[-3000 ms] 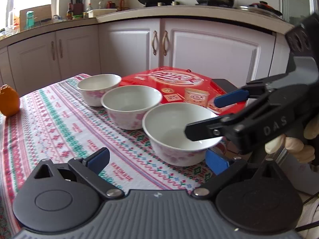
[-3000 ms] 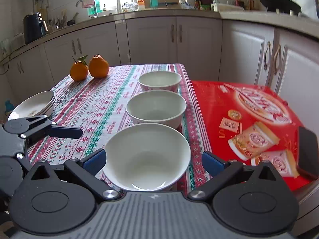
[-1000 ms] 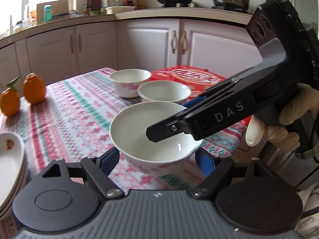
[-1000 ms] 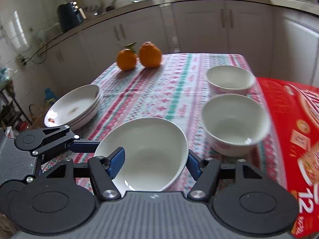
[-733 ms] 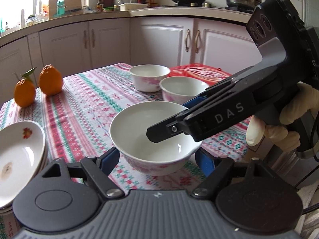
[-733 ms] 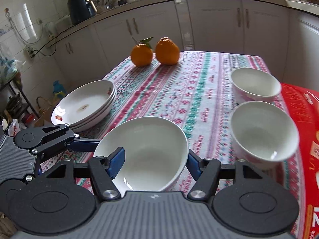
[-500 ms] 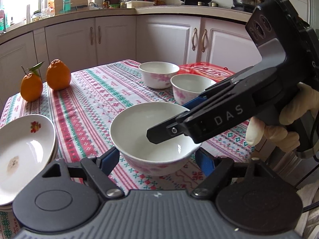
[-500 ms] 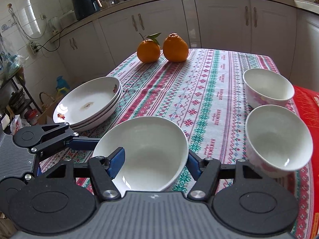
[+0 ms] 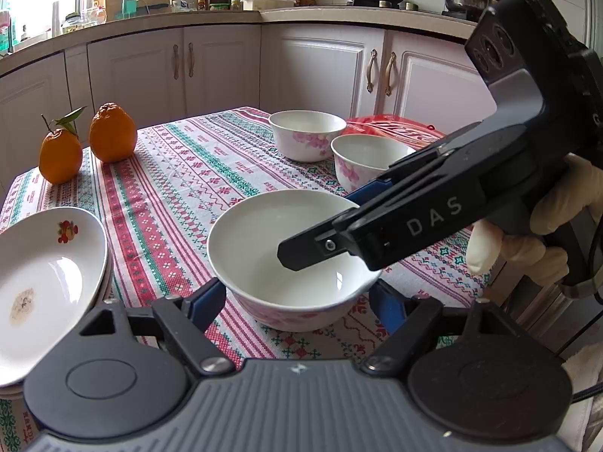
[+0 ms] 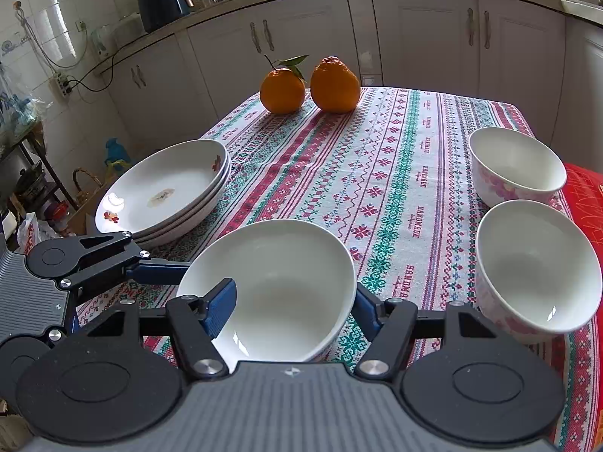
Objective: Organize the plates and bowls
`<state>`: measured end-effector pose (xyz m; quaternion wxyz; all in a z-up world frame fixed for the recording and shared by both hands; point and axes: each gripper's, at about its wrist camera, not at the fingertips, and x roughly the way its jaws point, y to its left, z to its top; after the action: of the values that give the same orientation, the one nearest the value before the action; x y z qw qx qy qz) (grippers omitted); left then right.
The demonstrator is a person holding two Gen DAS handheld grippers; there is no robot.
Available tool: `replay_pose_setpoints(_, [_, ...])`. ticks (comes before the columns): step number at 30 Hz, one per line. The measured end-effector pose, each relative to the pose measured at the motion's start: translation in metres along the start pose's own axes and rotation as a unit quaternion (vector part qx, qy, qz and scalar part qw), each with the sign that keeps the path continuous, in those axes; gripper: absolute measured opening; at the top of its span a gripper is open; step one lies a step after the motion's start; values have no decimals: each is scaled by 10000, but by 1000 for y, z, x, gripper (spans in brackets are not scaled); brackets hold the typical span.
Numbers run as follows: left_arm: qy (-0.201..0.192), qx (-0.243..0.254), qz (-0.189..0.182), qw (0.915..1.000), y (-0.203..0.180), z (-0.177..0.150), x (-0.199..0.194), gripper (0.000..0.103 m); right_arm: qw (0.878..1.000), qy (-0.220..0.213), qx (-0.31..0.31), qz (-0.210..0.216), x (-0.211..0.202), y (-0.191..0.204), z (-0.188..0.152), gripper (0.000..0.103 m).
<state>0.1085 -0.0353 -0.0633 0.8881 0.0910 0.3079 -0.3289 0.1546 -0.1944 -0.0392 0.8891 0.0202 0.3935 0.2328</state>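
A: State the position of the right tongs (image 10: pixel 292 303).

B: One blue pad sits inside the white ceramic bowl (image 10: pixel 279 286), the other outside; together they clamp its rim. The left tongs (image 10: pixel 158 265) reach that bowl's left side.

A: List surrounding items on the counter (image 10: pixel 377 173) with the patterned tablecloth.

B: A stack of white shallow plates (image 10: pixel 166 192) lies left. Two orange citrus fruits (image 10: pixel 311 84) stand at the far end, touching. Two white floral-printed bowls (image 10: pixel 527 222) sit right, just beside a red cardboard box (image 10: pixel 586 199).
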Motion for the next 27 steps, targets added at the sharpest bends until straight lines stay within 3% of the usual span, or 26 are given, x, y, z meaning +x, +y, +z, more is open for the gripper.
replay_pose_setpoints(7, [3,17,41,10000,-2,-1,1,84,10000,-32,-41,-8,-1,0,-1,72])
replay_pose_setpoints(9, [-24,3,36,10000,-2,-2,1,93,10000,-45,-28,11,-1,0,-2,75])
replay_pose_setpoints(11, [-77,-33,8,10000,-2,-1,-1,97,9999,-104,-34,-60,-2,0,-2,95])
replay_pose_setpoints(13, [-84,-10,36,10000,-3,-1,-2,98,9996,-236,-36,-127,-7,0,-3,103])
replay_pose_setpoints(20, [4,162,80,9998,-11,-1,-12,99,9979,-466,-268,-374,-24,1,-6,103])
replay_pose_setpoints(27, [42,559,197,9982,-21,13,-27,101,9872,-962,-361,-1222,-53,-4,-15,103])
